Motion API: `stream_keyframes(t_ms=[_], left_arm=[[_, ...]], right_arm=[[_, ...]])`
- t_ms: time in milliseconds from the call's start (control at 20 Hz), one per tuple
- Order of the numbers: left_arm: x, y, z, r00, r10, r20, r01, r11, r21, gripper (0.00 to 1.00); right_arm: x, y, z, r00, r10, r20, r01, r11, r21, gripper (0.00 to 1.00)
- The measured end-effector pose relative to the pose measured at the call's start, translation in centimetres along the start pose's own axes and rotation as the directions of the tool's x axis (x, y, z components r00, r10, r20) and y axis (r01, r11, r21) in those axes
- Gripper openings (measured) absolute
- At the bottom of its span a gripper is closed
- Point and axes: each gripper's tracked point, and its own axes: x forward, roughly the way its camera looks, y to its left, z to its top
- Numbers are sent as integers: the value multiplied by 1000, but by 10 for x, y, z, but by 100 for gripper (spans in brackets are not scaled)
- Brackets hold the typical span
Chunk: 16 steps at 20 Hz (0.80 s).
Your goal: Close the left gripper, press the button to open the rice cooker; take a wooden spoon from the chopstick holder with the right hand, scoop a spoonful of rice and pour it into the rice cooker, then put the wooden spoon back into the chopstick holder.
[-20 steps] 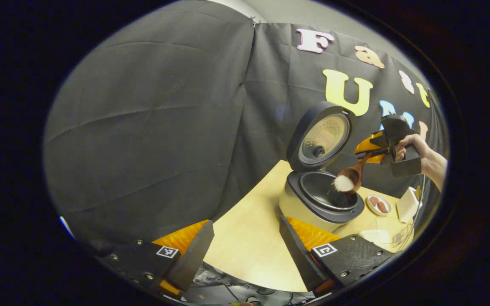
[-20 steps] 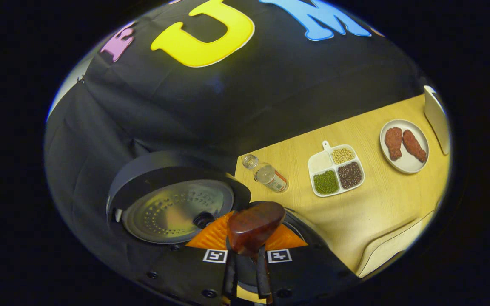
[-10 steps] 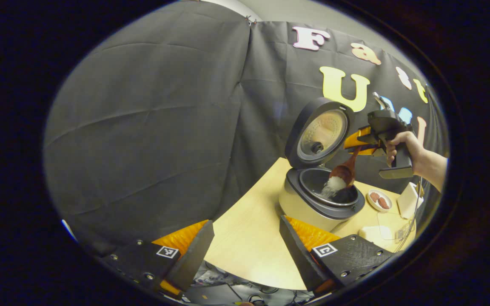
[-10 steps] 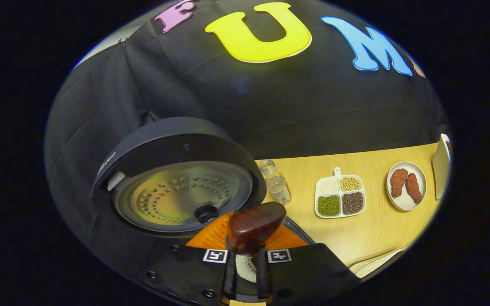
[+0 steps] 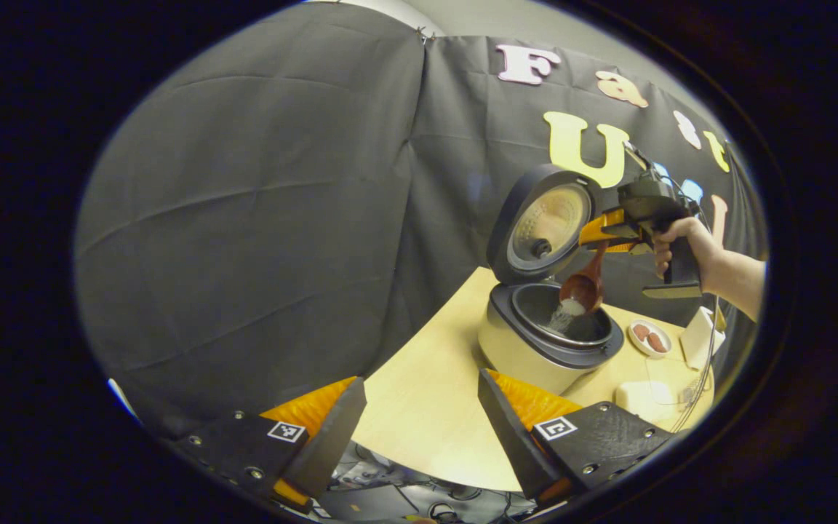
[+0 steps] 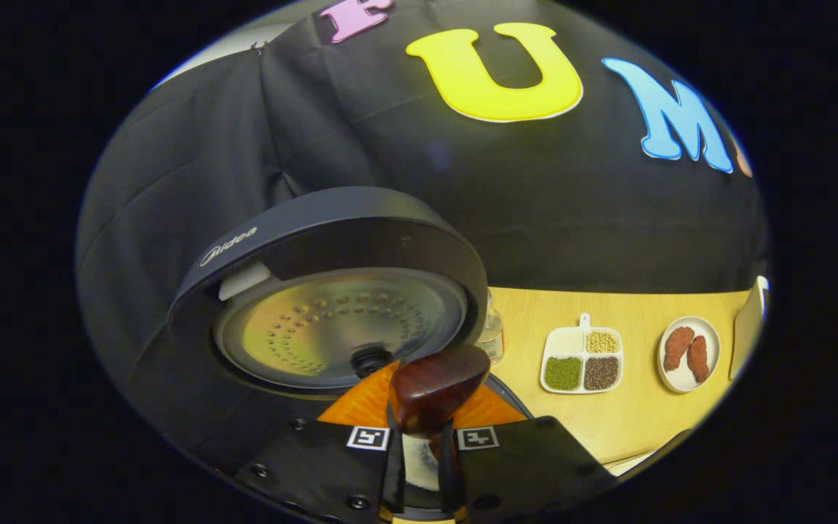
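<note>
In the left gripper view, the left gripper sits at the bottom of the frame with its two fingers spread wide apart and nothing between them; the bare wooden table shows in the gap. Right of centre stands the rice cooker, its lid swung up and back so the metal inner plate faces the camera. Above the open pot, at the right of the frame, a hand holds the right gripper, whose fingers pinch the handle of the wooden spoon. The spoon hangs bowl-down and tilted over the pot, and white rice streams from its lip into the cooker. Farther right on the table lie a small plate with two brown pieces, and a white block near the frame's lower right edge.

In the right gripper view, the right gripper's fingers meet at bottom centre, clamped on the spoon, whose dark red-brown end bulges just above them. The raised lid fills the centre-left, its perforated plate tilted toward the camera. A clear bottle peeks out from behind the lid's right edge. To the right on the table rest a four-part dish with white, pale yellow, green and dark grains, then the small plate.
</note>
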Motion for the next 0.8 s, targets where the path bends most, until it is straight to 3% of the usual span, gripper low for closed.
stream_keyframes(t_ms=[50, 100, 400, 800], left_arm=[[-2, 0, -1, 1000, 2, -1, -2, 1000, -4, 98], [-3, 1, -2, 1000, 3, -3, -3, 1000, -10, 98], [-13, 5, -13, 999, 35, -2, -35, 999, 0, 99], [-36, 8, -24, 998, 56, 0, -56, 998, -7, 98]], right_arm=[[0, 4, -1, 1000, 4, 1, -4, 1000, -23, 16], [0, 6, -2, 1000, 9, -1, -9, 999, -52, 20], [3, 22, -17, 999, 36, -28, -42, 977, -211, 20], [-1, 32, -30, 999, 41, -22, -47, 907, -420, 20]])
